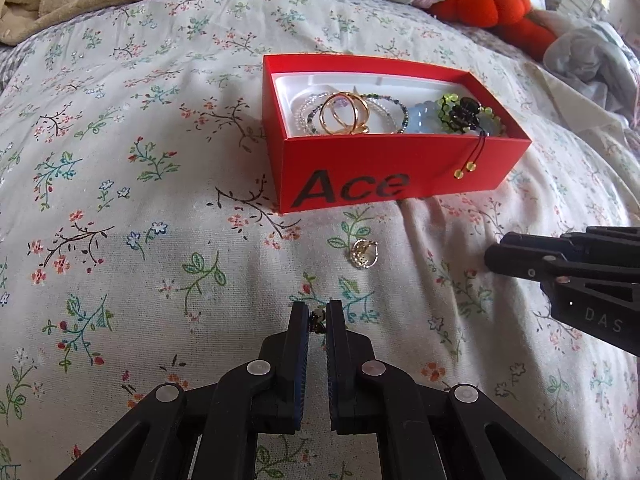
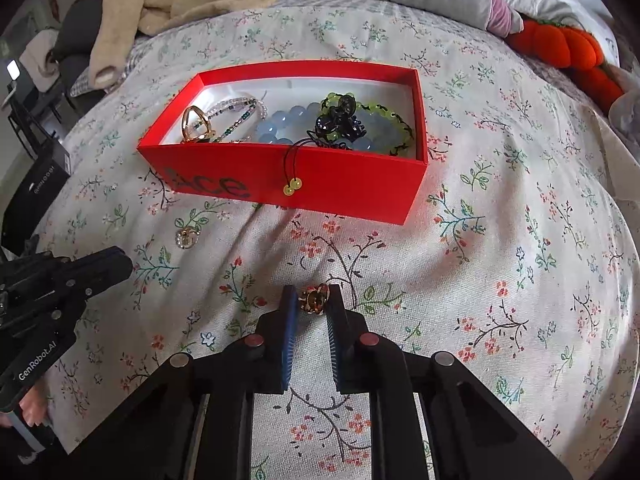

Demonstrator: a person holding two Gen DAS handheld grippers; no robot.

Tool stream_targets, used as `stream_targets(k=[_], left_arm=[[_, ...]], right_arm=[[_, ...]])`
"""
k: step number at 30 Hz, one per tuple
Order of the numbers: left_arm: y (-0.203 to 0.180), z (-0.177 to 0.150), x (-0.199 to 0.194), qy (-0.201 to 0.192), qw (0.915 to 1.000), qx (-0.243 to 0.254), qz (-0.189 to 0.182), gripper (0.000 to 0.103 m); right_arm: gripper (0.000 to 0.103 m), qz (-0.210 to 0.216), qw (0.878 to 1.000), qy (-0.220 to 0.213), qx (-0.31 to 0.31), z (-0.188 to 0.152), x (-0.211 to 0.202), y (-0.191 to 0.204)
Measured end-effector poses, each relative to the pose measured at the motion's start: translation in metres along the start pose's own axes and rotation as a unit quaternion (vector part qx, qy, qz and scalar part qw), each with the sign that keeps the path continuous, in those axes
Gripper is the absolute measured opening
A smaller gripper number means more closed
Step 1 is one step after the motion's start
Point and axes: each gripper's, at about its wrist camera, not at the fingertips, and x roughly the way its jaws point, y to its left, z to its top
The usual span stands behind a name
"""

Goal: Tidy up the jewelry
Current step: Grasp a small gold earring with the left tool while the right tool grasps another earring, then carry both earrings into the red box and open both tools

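We see left gripper (image 1: 319, 314) at lower centre of left wrist view, clenched on small dark trinket (image 1: 318, 321). Right gripper (image 2: 313, 300) at lower centre of right wrist view, pinching gold-and-dark ring (image 2: 315, 299). Red box (image 1: 384, 172) in upper middle on floral bedspread (image 1: 120, 200), holding bracelets (image 1: 356, 114). Loose gold ring (image 1: 363, 254) on bedspread just below box.

Red box (image 2: 320, 188) on flowered bedspread (image 2: 520, 280), holding bracelets (image 2: 288, 120) and gold ring (image 2: 195, 124). Right gripper (image 2: 314, 304) clamps small ring (image 2: 315, 300). Loose ring (image 2: 186, 237) near left gripper (image 2: 120, 262). Orange plush (image 2: 560, 46) at bed's far right corner.
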Motion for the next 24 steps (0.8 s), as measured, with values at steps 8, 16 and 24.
stream_targets(k=[8, 16, 24], left_arm=[[0.002, 0.002, -0.005, -0.003, 1.0, -0.005, 0.0, 0.003], [0.003, 0.008, -0.015, -0.014, 0.9998, -0.013, -0.011, 0.003], [0.002, 0.031, -0.031, -0.038, 0.9989, -0.025, -0.009, 0.003]], right_arm=[[0.015, 0.009, 1.0, -0.002, 0.003, 0.003, -0.006, 0.004], [0.015, 0.016, 1.0, -0.022, 0.014, 0.012, -0.026, -0.002], [0.015, 0.027, 0.998, -0.055, 0.03, 0.032, -0.048, -0.012]])
